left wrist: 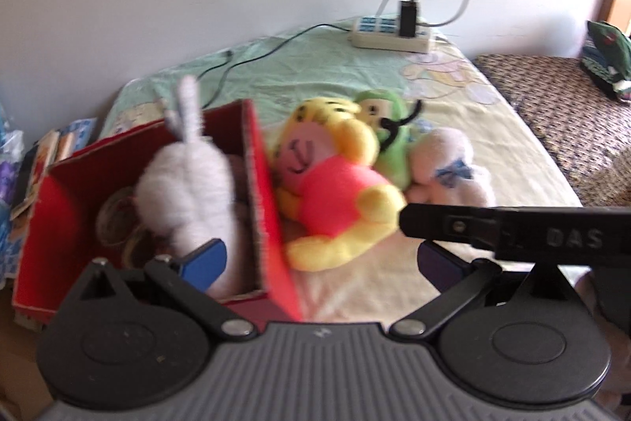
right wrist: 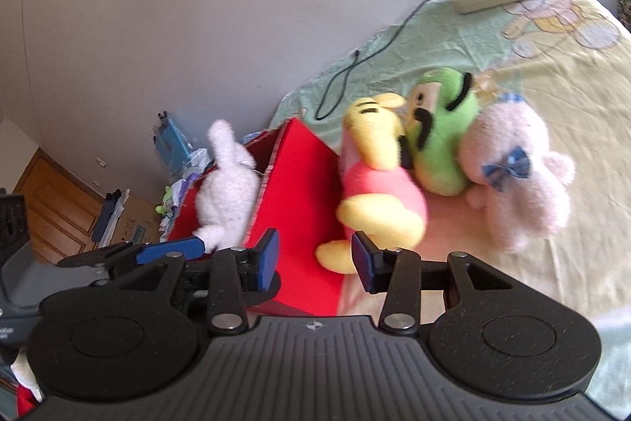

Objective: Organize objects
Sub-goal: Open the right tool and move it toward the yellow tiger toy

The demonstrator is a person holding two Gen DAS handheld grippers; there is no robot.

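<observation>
The left hand-held gripper is spread wide and grasps nothing; its left blue pad lies just in front of the white rabbit toy, but the picture is blurred and I cannot tell if they touch. The rabbit stands upright inside the red box on the bed, with its ears above the box rim. The right hand-held gripper is also released, its fingers apart with nothing between them; its right pad is just beside the foot of the yellow bear toy, which leans against the outer wall of the box. Behind the bear lies a green toy, and a pale pink bear with a blue bow lies against it. A white power strip with a black charger rests at the far end of the bed, near the wall.
</observation>
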